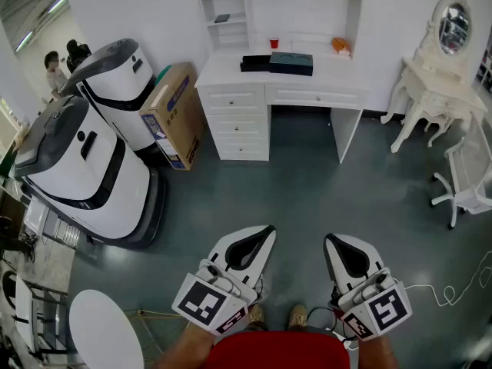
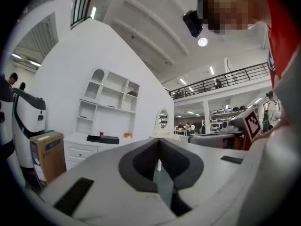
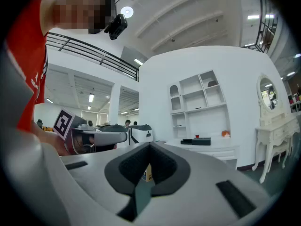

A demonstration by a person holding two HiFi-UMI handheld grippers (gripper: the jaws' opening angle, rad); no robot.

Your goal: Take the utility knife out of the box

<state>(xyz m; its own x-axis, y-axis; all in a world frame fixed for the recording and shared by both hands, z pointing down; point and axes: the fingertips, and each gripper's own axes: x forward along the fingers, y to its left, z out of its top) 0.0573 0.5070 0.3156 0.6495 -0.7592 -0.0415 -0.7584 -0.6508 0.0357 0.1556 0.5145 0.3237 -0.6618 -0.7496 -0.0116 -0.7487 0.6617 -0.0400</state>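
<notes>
While standing on the grey floor [image 1: 307, 191] well back from the white desk [image 1: 307, 96], holding the left gripper [image 1: 265, 233] and the right gripper [image 1: 330, 241] level, side by side, each with jaws pressed together on nothing. Seeing the dark box [image 1: 290, 63] lying on the desktop, its long axis running left to right; not making out the utility knife or its pointing.

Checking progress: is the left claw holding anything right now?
No, the left claw is shut, its jaws meeting with nothing between them.
</notes>
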